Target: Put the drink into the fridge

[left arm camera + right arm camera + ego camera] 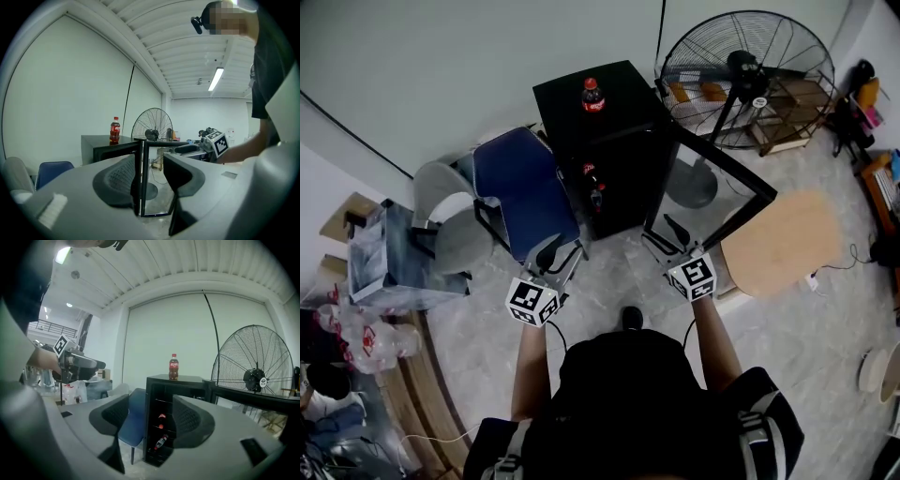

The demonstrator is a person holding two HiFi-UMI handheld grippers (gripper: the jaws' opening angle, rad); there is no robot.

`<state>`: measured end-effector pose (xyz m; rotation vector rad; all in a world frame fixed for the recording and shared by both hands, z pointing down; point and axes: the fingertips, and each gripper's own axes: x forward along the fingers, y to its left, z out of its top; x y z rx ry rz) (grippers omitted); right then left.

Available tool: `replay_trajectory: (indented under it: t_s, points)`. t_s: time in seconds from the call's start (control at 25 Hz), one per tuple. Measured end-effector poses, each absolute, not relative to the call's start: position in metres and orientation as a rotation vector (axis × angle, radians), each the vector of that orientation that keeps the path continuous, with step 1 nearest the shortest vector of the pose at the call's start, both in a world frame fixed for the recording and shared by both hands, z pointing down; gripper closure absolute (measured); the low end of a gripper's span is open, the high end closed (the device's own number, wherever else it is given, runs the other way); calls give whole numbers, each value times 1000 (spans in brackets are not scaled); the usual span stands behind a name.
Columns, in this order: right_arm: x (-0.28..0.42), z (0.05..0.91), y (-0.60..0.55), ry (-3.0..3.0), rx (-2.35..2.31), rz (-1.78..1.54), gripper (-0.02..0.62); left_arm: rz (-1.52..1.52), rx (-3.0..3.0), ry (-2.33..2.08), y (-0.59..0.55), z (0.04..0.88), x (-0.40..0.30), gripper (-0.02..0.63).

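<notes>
Atop the black mini fridge (609,159) stands the cola bottle (592,96), upright, red-capped and red-labelled, near the middle of the lid and clear of both grippers. The right gripper view confirms the same bottle (174,367) on the fridge top (180,379), untouched.

Fridge door (741,173): swung fully open to the right, glass panel in a black frame. Through the open front, the right gripper view shows other bottles on the inner shelves, one upright with a red cap (161,416) and one lying tilted lower down (160,441).

Left gripper (562,253): held low in front of the fridge, on the blue chair's side, pointing roughly level toward it. Its own view shows the jaws spread wide with nothing between them (154,173); the edge of the open door (142,178) is seen through the gap, well beyond.

Right gripper (666,234): held beside the left at similar height, before the open door. Jaws likewise stand apart and empty (150,420), with the fridge interior visible past them.

Surroundings: a blue chair (520,187) stands just beside the fridge on its left, with grey chairs (455,211) further left. A large pedestal fan (745,75) stands behind the open door. A round light-wood tabletop (783,239) sits to the right of the door.
</notes>
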<state>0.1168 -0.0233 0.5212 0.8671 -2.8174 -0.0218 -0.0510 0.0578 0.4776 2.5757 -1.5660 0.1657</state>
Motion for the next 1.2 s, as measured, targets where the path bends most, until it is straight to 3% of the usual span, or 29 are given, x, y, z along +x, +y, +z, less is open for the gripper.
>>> replay_trajectory:
  t_s: [0.52,1.2]
  points:
    - [140,537,-57,-2816,816,14,314,177,2553,-1589,28,485,-20,419]
    - [126,532,-76,-2833,774,-25,324,135,2544,-1658,7,475,-37,422]
